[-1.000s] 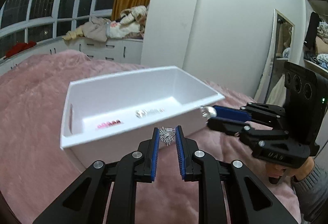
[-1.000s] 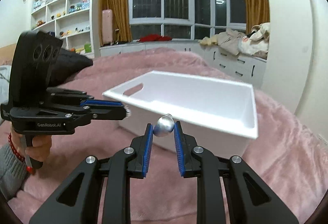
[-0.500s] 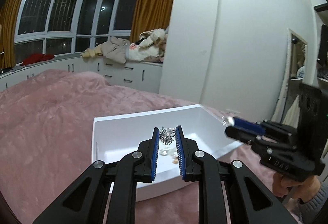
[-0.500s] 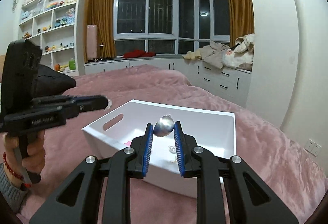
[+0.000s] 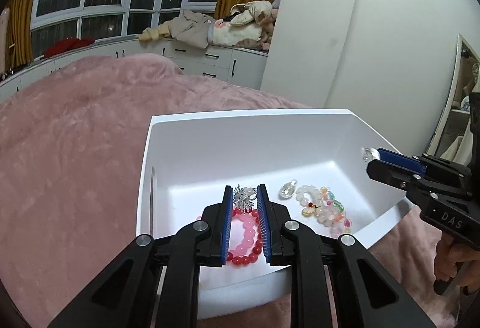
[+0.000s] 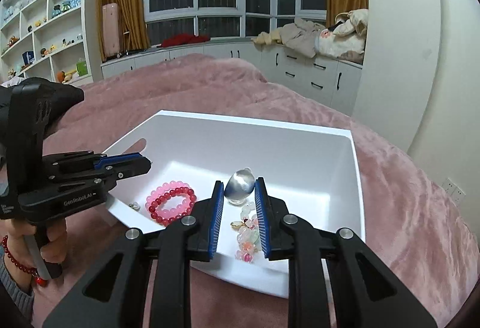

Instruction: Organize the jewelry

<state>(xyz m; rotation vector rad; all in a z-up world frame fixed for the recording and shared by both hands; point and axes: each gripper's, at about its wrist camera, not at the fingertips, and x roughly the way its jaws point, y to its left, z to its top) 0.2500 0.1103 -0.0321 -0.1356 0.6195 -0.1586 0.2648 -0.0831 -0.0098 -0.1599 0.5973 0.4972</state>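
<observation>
Spiky silver brooch (image 5: 244, 196) sits clamped in the left gripper (image 5: 244, 200) over the white plastic bin (image 5: 240, 121); smooth silver ornament (image 6: 240, 184) is pinched in the right gripper (image 6: 239, 188). Pink-red bead bracelets (image 6: 171, 202) and pale beads (image 5: 325, 206) lie inside, on pink plush bedding (image 5: 75, 148).

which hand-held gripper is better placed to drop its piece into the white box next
Left, narrowly. The left hand-held gripper holds its spiky silver ornament over the white box floor; the right hand-held gripper holds its silver piece nearer the rim.
</observation>
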